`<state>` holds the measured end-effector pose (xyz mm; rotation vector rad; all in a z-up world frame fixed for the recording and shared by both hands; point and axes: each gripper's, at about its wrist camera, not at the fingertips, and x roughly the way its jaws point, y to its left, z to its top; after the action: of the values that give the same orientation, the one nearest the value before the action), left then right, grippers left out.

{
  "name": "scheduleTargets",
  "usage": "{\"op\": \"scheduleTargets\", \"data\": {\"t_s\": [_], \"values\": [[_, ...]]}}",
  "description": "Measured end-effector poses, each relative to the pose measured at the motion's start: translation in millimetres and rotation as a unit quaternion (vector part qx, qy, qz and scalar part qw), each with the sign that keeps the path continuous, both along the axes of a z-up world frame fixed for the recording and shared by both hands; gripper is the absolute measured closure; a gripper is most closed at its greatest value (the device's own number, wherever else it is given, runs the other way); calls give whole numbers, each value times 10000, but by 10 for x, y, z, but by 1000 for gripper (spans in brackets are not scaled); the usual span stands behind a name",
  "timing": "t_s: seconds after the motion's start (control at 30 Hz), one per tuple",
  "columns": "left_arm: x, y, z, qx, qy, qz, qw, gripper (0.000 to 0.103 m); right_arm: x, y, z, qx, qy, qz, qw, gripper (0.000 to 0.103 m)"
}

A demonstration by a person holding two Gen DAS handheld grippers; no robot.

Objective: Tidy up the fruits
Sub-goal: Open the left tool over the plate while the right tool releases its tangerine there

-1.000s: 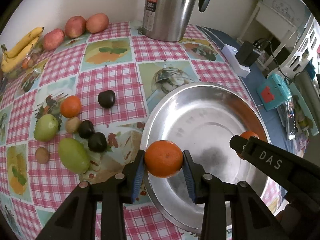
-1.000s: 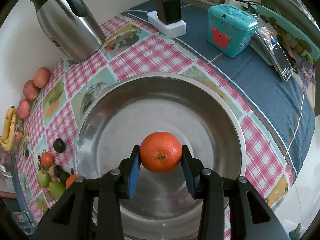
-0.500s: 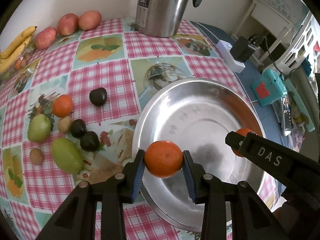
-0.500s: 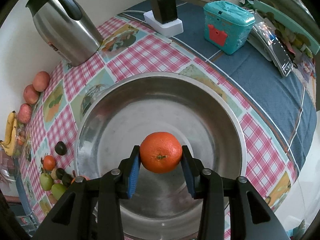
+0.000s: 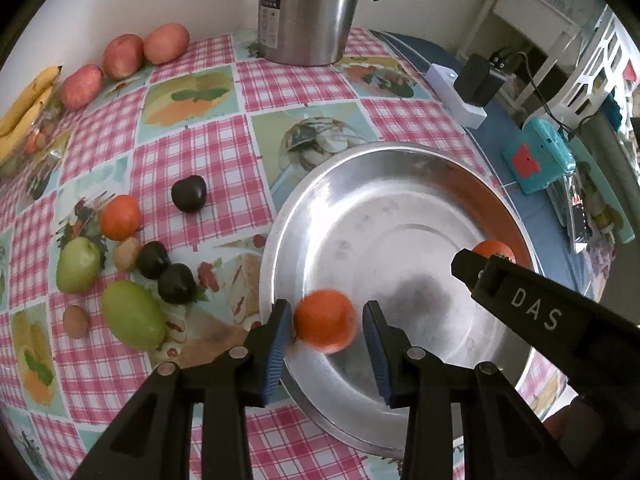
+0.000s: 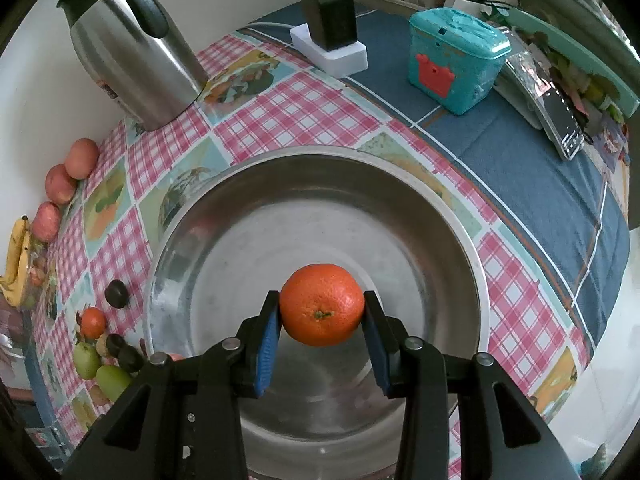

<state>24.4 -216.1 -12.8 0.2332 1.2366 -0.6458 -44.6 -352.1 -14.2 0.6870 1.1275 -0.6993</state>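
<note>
A big steel bowl (image 5: 360, 168) (image 6: 400, 184) sits on the checked tablecloth. My left gripper (image 5: 326, 328) hangs over the bowl's near left rim with its jaws apart. A blurred orange (image 5: 325, 320) sits between them, clear of the right pad. My right gripper (image 6: 320, 320) is shut on a second orange (image 6: 322, 310) above the bowl's middle. That gripper and orange (image 5: 494, 250) also show at the right of the left wrist view. Left of the bowl lie a third orange (image 5: 119, 217), green fruits (image 5: 132, 314), dark plums (image 5: 176, 283) and small brown fruits (image 5: 76, 321).
A steel kettle (image 5: 308, 8) stands at the back. Red apples (image 5: 122, 56) and bananas (image 5: 24, 104) lie at the far left. A white power strip with a black plug (image 6: 332, 40), a teal box (image 6: 456, 64) and a phone (image 6: 560, 120) sit on the blue cloth at the right.
My left gripper's jaws have opened and let go of its orange, which now blurs as it drops toward the bowl. The right gripper still grips its orange over the bowl.
</note>
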Motion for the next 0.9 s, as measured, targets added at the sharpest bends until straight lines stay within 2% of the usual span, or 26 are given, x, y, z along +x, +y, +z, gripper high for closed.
{"op": "scheduleTargets", "data": {"t_s": [0.13, 0.2, 0.37, 0.5, 0.77, 0.9], "values": [[9, 5, 34, -42, -37, -7, 10000, 54, 1, -4, -5, 50, -76, 43, 9999, 61], [-1, 8, 42, 1, -85, -4, 10000, 42, 0, -9, -13, 76, -90, 54, 9999, 61], [4, 25, 56, -49, -46, 20, 10000, 41, -17, -24, -29, 147, -110, 14, 9998, 61], [2, 28, 85, -10, -81, 58, 9999, 34, -25, -21, -17, 154, -178, 30, 9997, 61], [21, 87, 179, 72, -119, 132, 9998, 34, 0, 6, 15, 97, -221, 127, 9996, 61], [80, 176, 214, 134, -128, 314, 9993, 33, 5, 3, 5, 79, -194, 148, 9997, 61]]}}
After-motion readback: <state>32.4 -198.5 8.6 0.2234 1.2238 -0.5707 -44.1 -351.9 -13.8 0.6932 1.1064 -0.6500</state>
